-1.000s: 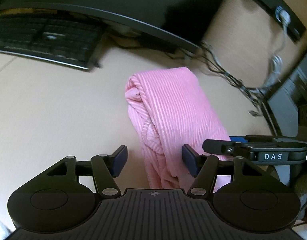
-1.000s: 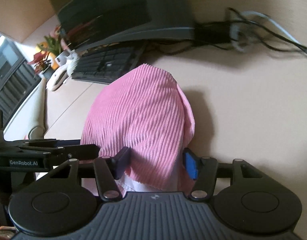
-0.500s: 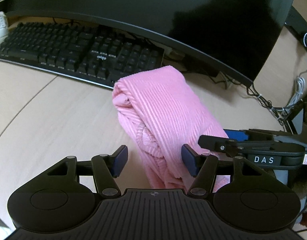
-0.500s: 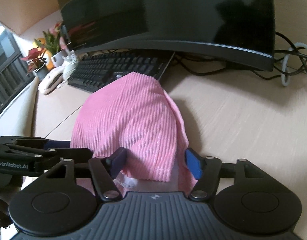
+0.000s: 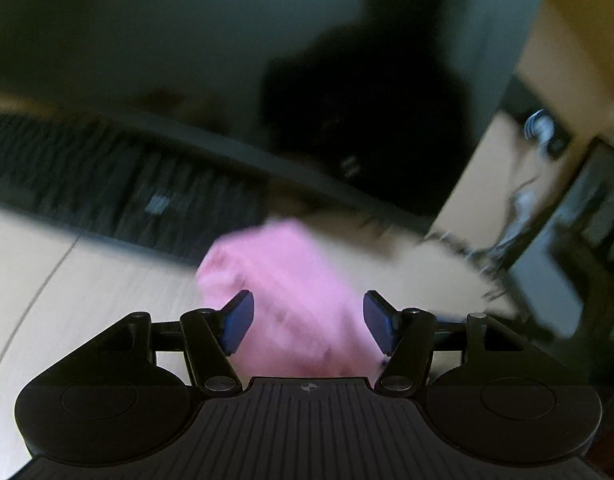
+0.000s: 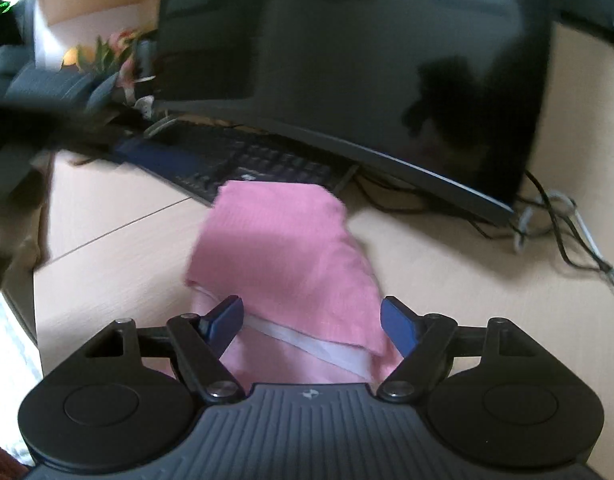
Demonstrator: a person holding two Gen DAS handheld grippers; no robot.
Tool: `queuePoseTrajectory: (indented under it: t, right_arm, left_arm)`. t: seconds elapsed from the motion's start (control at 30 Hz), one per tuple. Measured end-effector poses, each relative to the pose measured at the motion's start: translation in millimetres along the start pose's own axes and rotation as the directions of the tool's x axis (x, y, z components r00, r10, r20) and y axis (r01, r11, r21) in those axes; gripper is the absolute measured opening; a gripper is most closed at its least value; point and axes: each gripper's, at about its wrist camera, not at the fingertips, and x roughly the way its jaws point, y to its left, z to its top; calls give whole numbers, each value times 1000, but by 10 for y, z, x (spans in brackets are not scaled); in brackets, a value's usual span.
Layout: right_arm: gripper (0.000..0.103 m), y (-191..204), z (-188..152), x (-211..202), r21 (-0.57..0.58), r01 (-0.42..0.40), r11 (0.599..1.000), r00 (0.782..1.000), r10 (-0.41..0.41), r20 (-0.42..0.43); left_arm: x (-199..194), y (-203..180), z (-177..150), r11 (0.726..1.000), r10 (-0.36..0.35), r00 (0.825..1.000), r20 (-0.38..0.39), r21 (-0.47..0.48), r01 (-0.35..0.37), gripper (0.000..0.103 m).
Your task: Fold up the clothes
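Pink garment (image 6: 283,256) sits folded mid-frame on desk (image 6: 447,280), below keyboard (image 6: 259,164). Left gripper (image 5: 307,316) wide, empty. Right gripper (image 6: 311,320) opening, pads clear. Lift straight away so fold isn't snagged.

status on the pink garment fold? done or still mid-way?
Looks close to done: the pink garment lies on the desk as a compact folded bundle in front of the keyboard. In hand: nothing. The right claw is opening, pads clear of the cloth; the left claw is open too. Left: perhaps tidying the white band showing under the top layer.
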Motion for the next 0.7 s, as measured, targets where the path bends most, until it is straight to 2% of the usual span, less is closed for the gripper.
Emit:
queuePoseTrajectory:
  t: [0.07,0.17,0.2,0.27,0.33,0.43,0.57,0.67,0.7]
  right_arm:
    - [77,133,25,41,-38,-12,999,1000,12,-17]
    - [76,330,13,202,-99,-55,994,995,47,-87]
    - [77,399,-27,309,-126,-59,990,991,43,-130]
    - [79,458,-68,395,-155,-40,987,989,17,-145]
    - [82,507,-104,463,-181,-17,983,989,-10,-150]
    - [82,418,-40,406,-132,-40,990,988,20,-152]
    - [84,207,102,106,-22,-84,996,988,80,-131]
    - [95,-52,161,-113,95,-80,992,992,89,-87]
    - [102,-155,169,-150,151,-85,985,992,97,-79]
  left_arm:
    - [146,17,117,999,-34,999,1,14,34,67]
    - [521,180,152,1000,-24,998,-59,-10,23,65]
    - [656,256,135,1000,-14,996,-91,-27,11,64]
    - [858,390,45,998,13,988,-152,-53,-21,59]
    - [912,462,-47,999,4,987,-159,-53,-12,59]
    - [910,481,-68,999,-11,989,-144,-45,5,59]
    - [809,515,-34,997,-12,992,-129,-75,2,59]
    - [599,454,-53,998,7,994,-111,-55,-13,60]
    - [554,433,-69,999,6,994,-111,-51,-12,60]
